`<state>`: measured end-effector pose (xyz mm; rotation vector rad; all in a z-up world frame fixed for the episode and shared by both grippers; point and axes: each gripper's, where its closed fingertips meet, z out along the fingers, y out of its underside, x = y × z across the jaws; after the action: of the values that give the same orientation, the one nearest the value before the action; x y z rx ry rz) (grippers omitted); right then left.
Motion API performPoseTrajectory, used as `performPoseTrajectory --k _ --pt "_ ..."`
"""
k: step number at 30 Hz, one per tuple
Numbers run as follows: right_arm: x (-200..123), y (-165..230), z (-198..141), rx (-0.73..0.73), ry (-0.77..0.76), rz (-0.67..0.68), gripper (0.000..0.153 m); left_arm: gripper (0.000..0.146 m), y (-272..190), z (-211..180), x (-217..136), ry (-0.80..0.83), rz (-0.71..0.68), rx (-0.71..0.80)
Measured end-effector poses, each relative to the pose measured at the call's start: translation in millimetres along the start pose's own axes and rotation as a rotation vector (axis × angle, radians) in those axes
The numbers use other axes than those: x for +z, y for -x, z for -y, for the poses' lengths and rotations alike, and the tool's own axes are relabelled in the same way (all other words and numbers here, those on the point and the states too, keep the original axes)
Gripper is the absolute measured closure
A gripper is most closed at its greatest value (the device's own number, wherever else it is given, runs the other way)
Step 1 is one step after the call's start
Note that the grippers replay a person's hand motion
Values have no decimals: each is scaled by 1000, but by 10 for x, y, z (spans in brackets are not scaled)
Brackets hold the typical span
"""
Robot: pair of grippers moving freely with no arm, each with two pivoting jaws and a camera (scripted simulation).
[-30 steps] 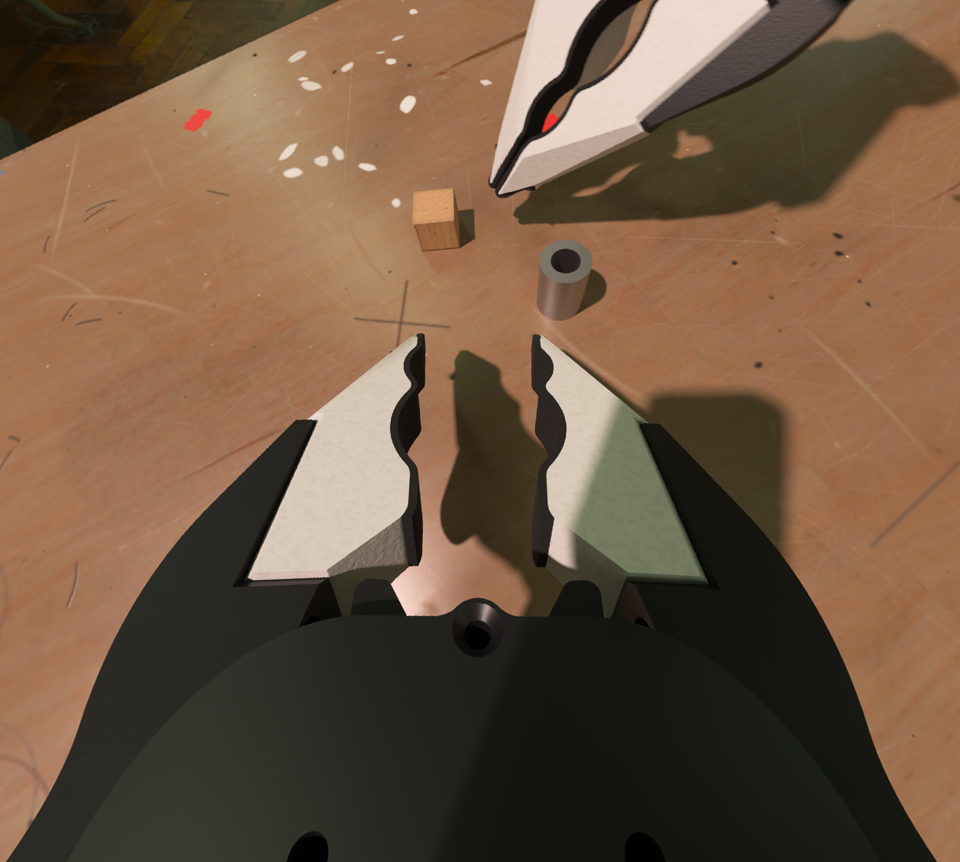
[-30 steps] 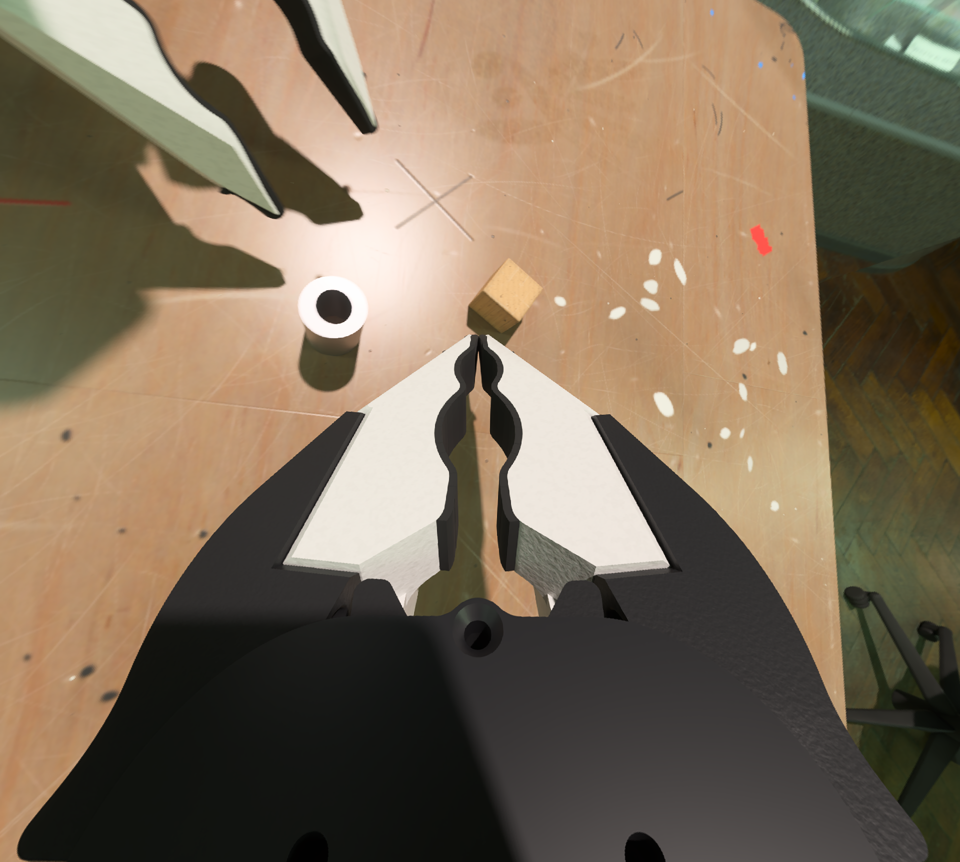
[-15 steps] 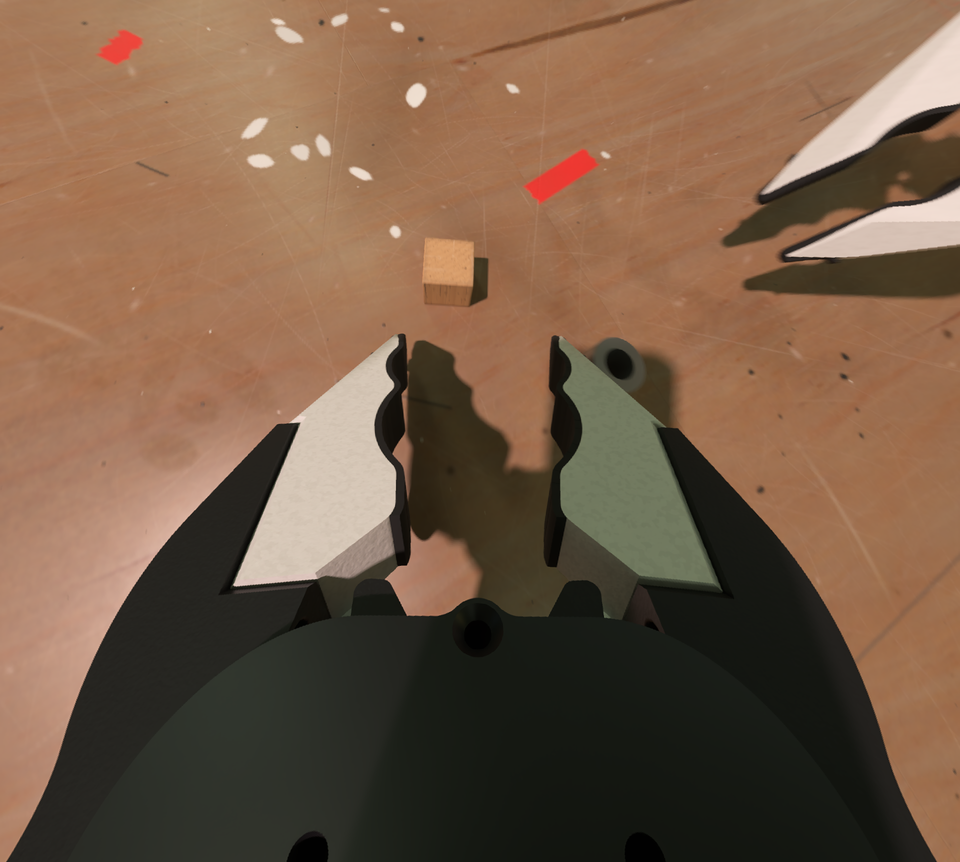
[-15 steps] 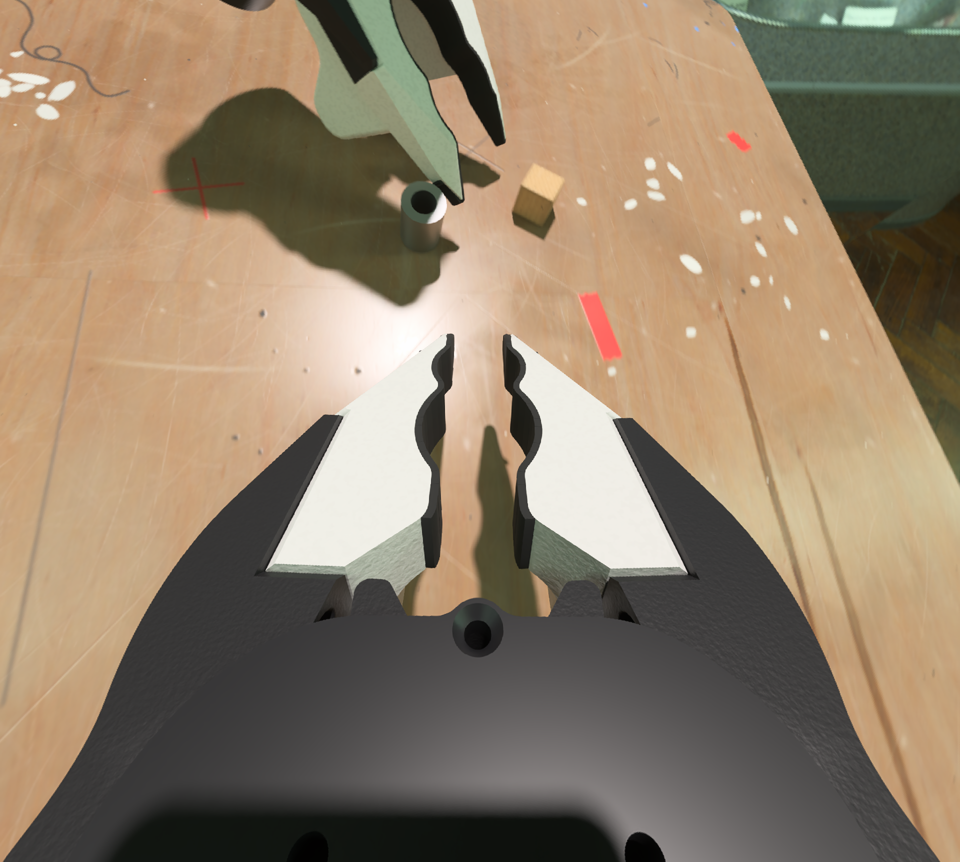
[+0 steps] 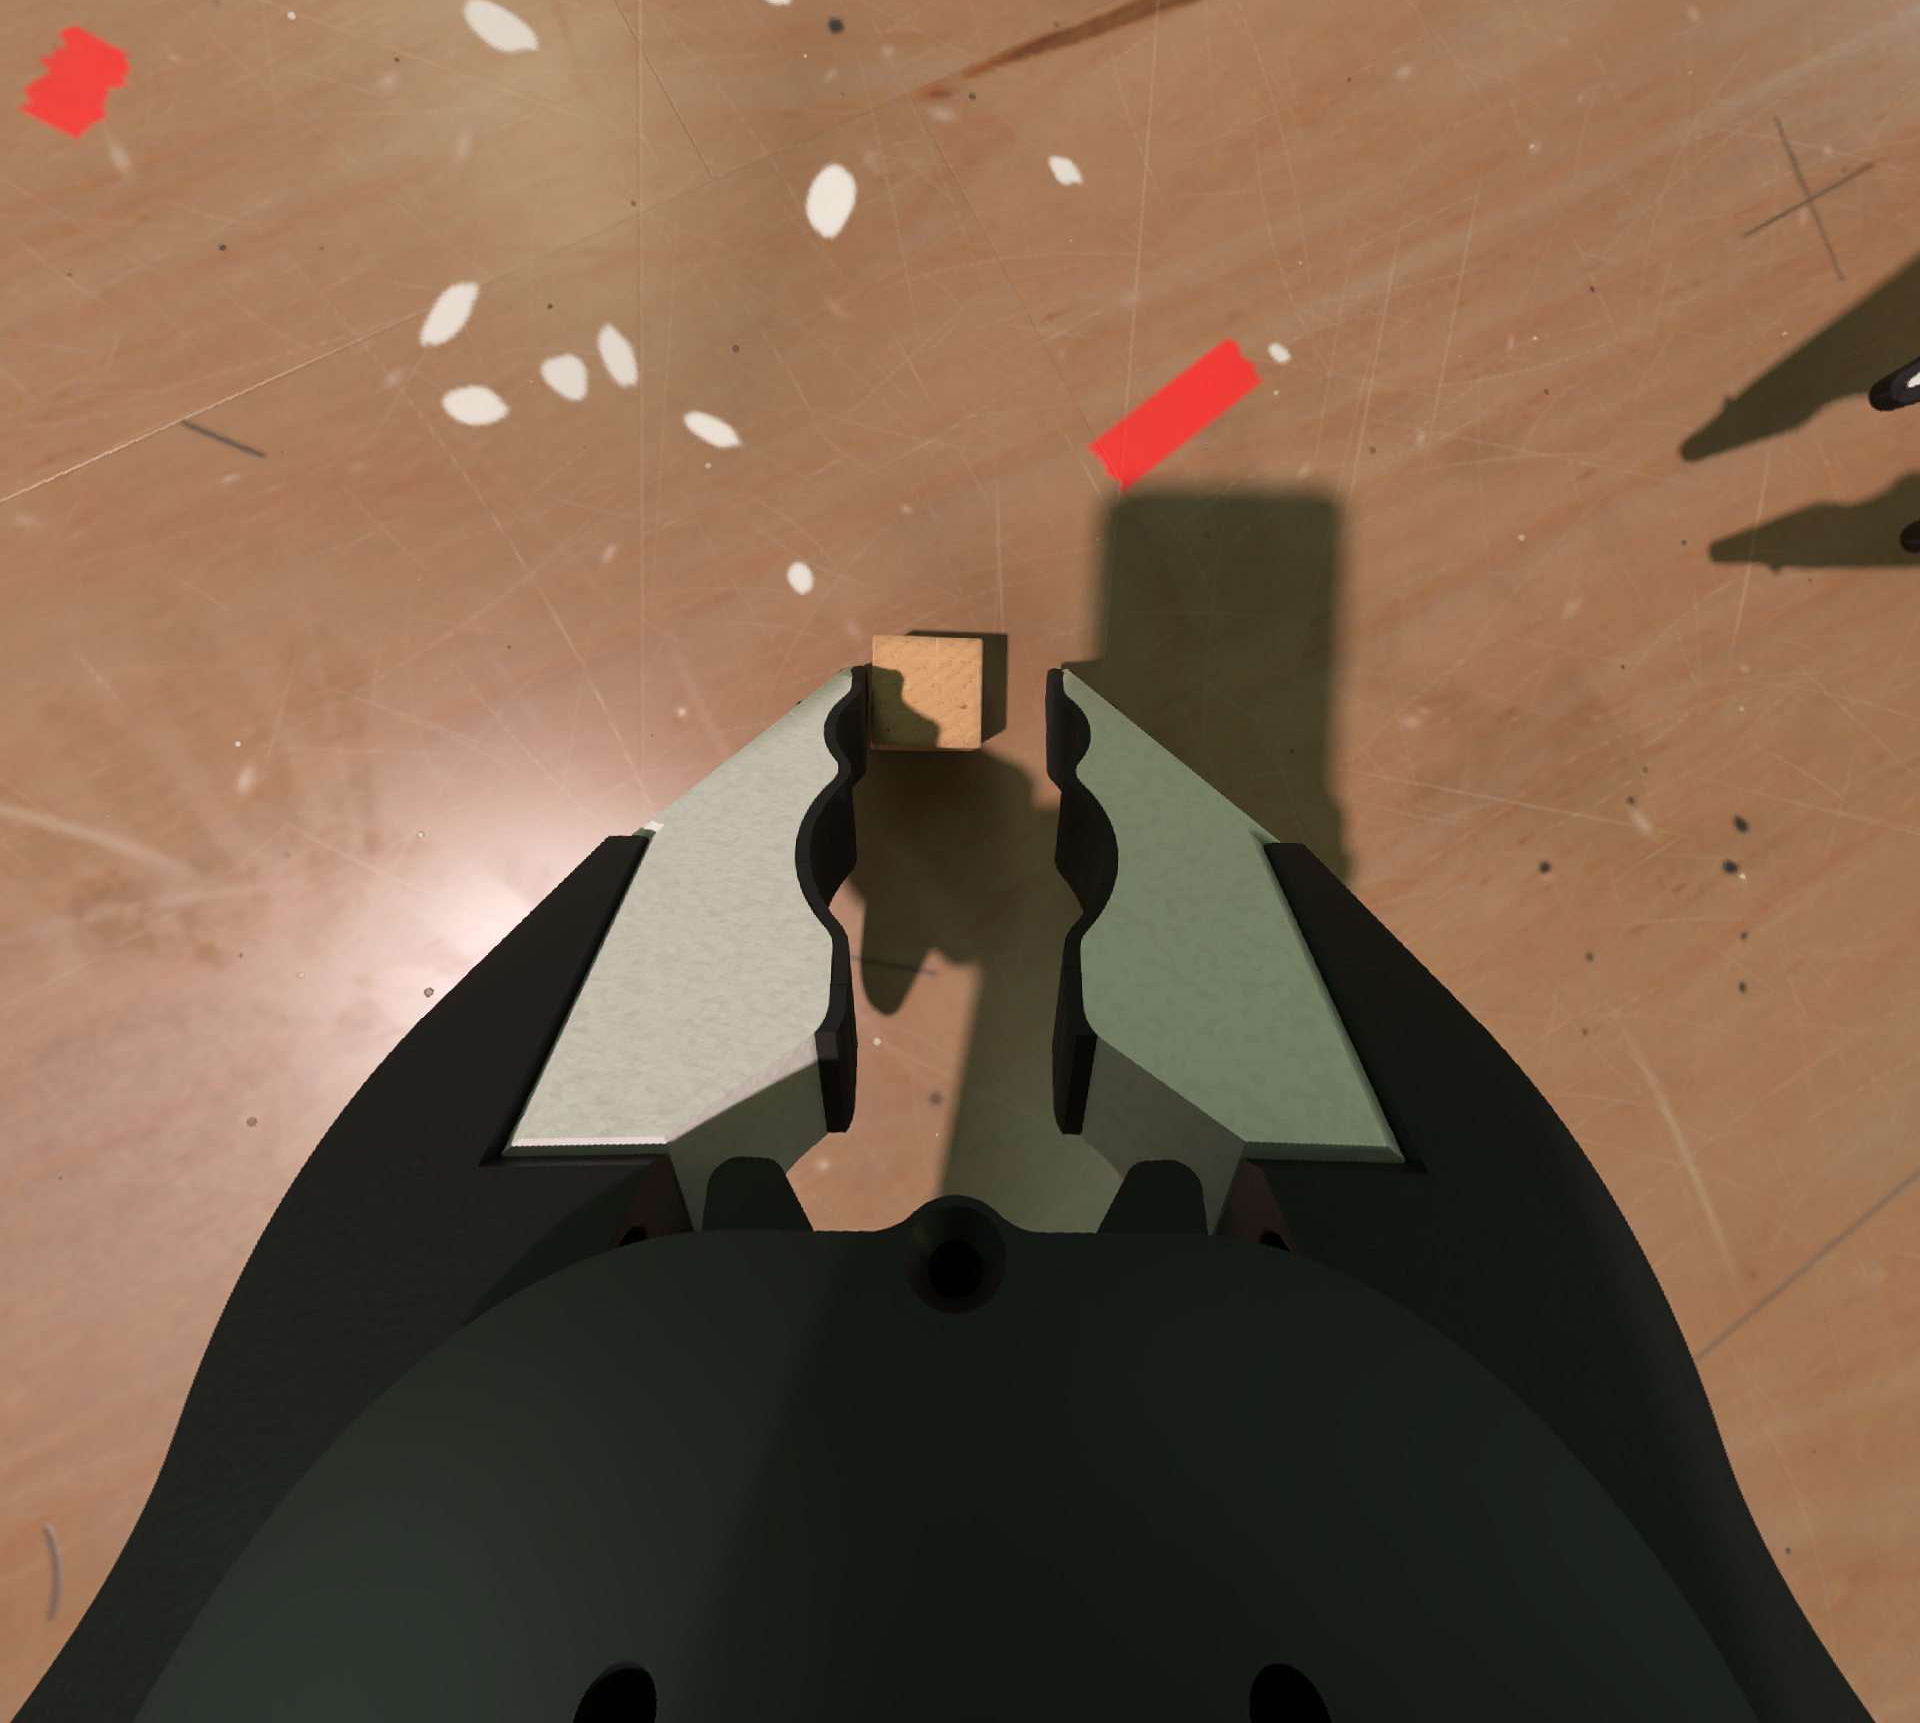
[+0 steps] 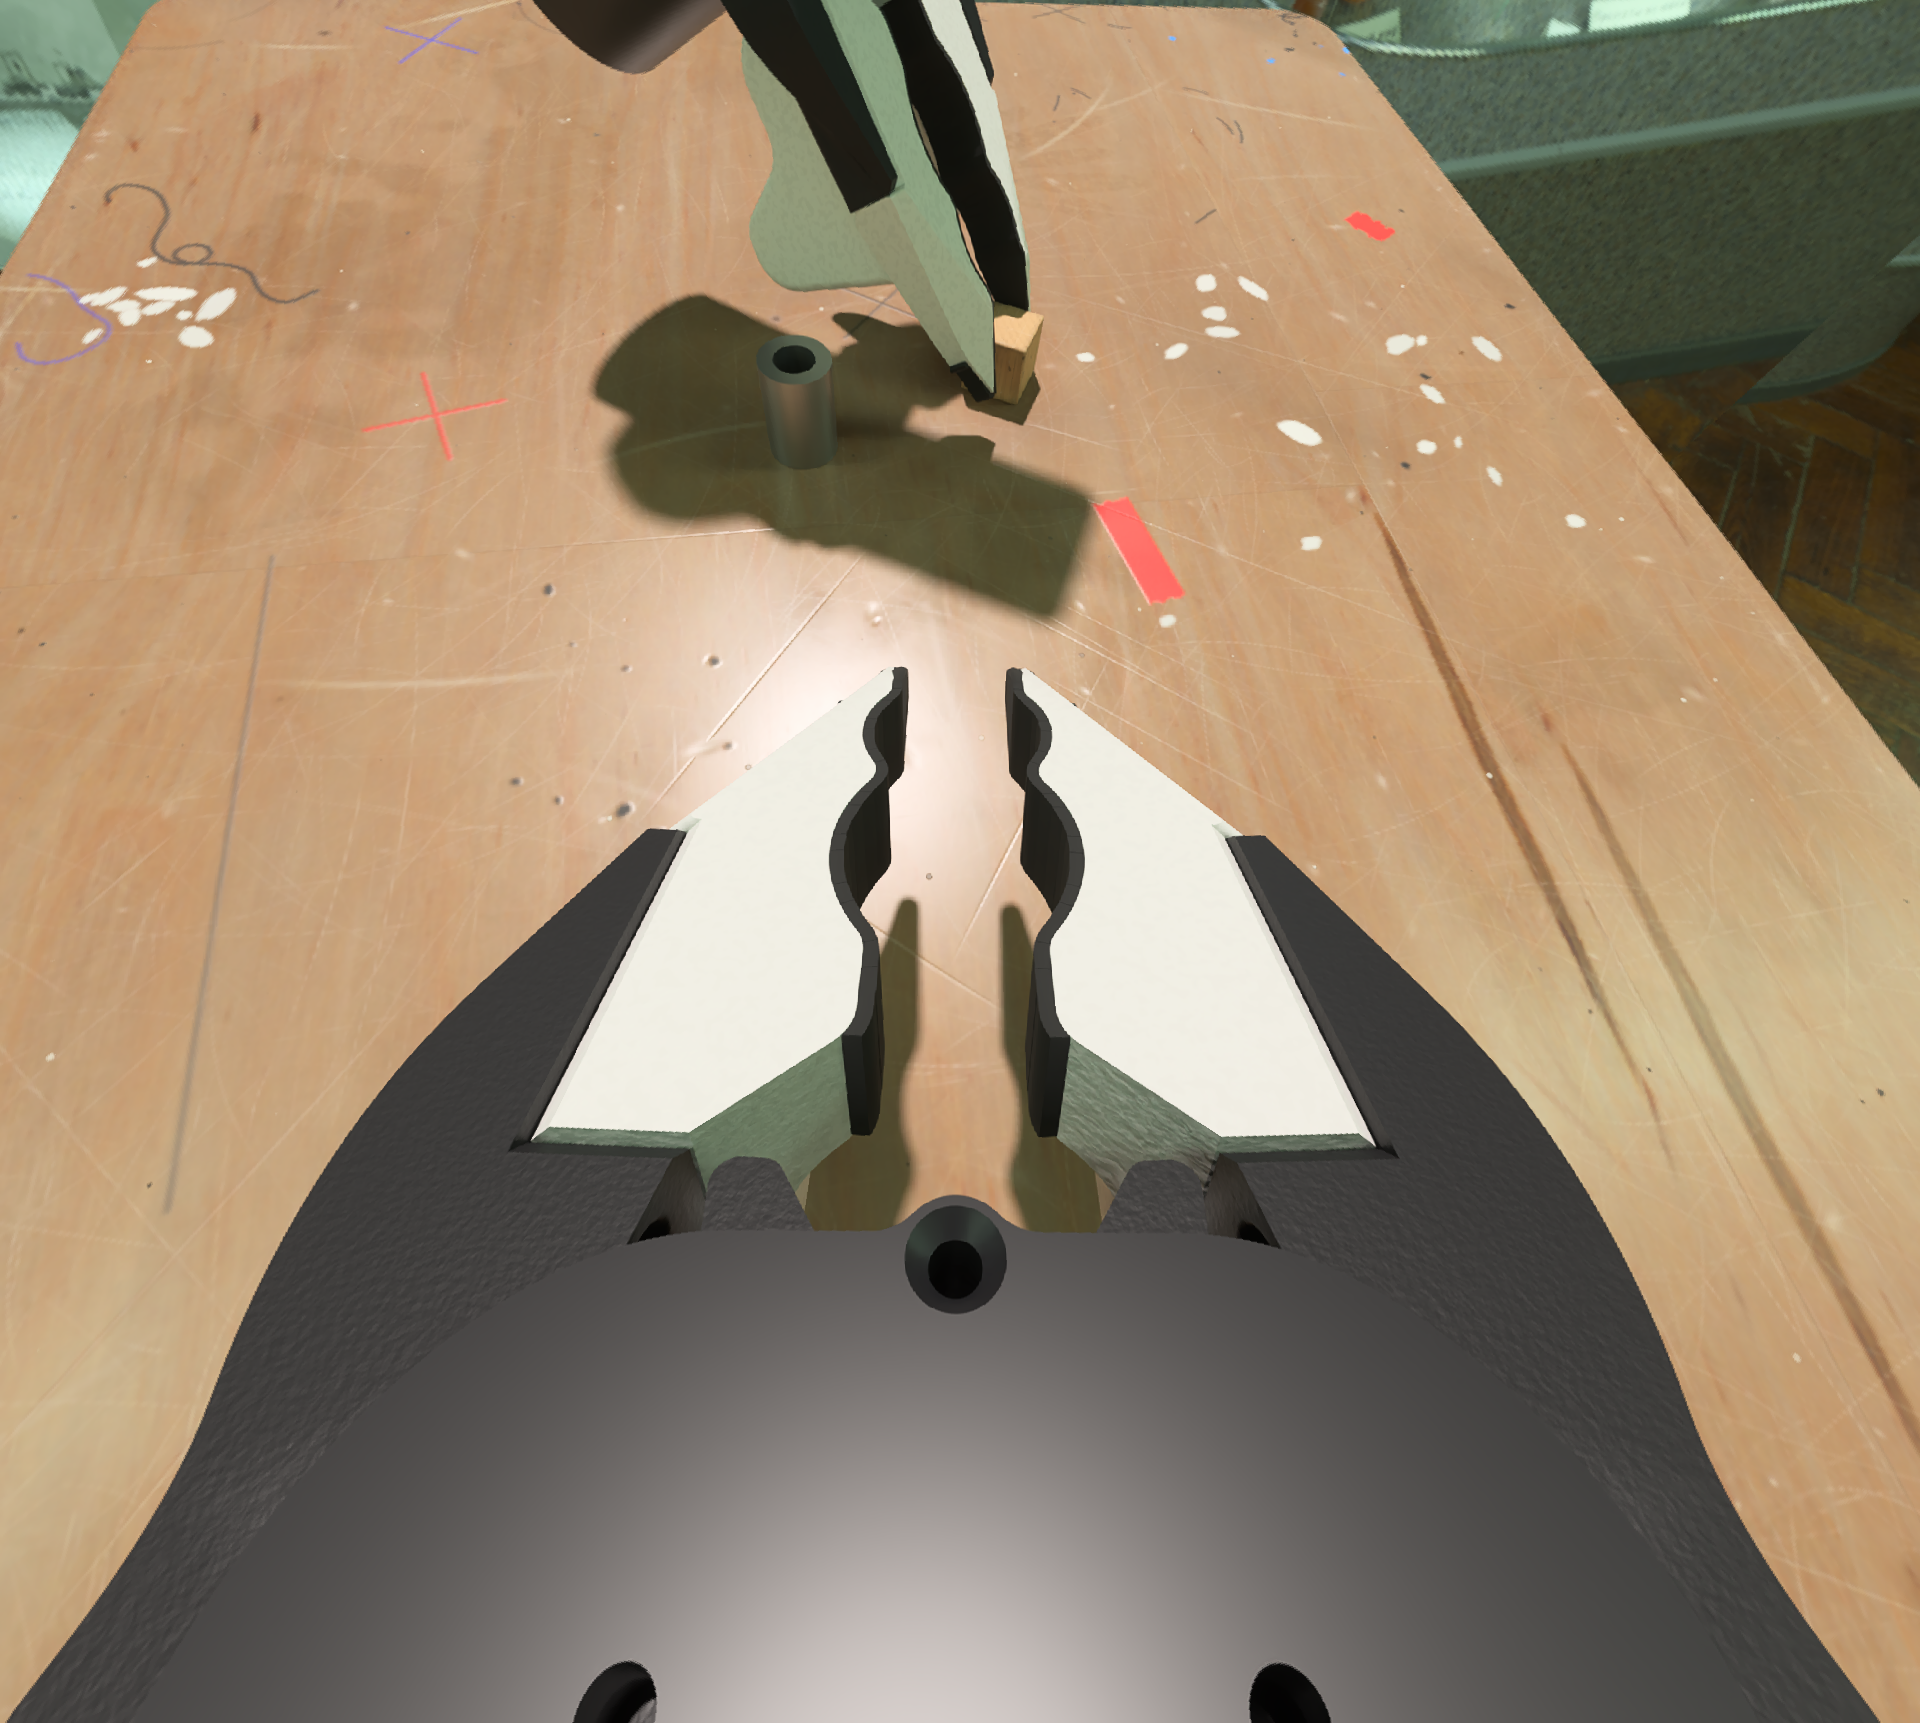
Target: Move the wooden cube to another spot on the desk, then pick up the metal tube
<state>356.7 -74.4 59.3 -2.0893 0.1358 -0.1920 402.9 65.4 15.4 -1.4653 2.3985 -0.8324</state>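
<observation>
Cube (image 5: 928,692) sits on the table (image 5: 1455,115) at 12 o'clock from the left gripper (image 5: 951,686), just between its spread jaws. Tube (image 6: 798,403) stands upright at the cube's 9 o'clock. Right gripper (image 6: 956,686) waits far off, jaws apart, holding nothing.

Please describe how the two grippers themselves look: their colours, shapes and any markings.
The left gripper and right gripper match: a rounded dark body, a small round hole at its front centre, and two pale, pointed fingers with wavy black inner edges. No cables or markings show.
</observation>
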Motion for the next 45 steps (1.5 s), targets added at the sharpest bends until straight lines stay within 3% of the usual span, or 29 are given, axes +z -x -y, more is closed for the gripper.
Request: performPoseTrajectory --k 6,17,23,35,45 --pt "-32 -11 -32 21 -3 14 134 124 43 -7 -6 -22 -13 -2" --pt "-54 -12 -34 21 6 9 134 125 -15 155 -203 -123 86 195" --pt "-109 -30 -31 27 6 -1 134 125 -620 238 -177 -136 -72 369" --pt "-413 -144 -240 51 43 -50 134 125 -1453 417 387 -3 -297 679" --pt "-729 -295 -545 81 108 -77 134 125 -1945 532 586 -19 -382 769"
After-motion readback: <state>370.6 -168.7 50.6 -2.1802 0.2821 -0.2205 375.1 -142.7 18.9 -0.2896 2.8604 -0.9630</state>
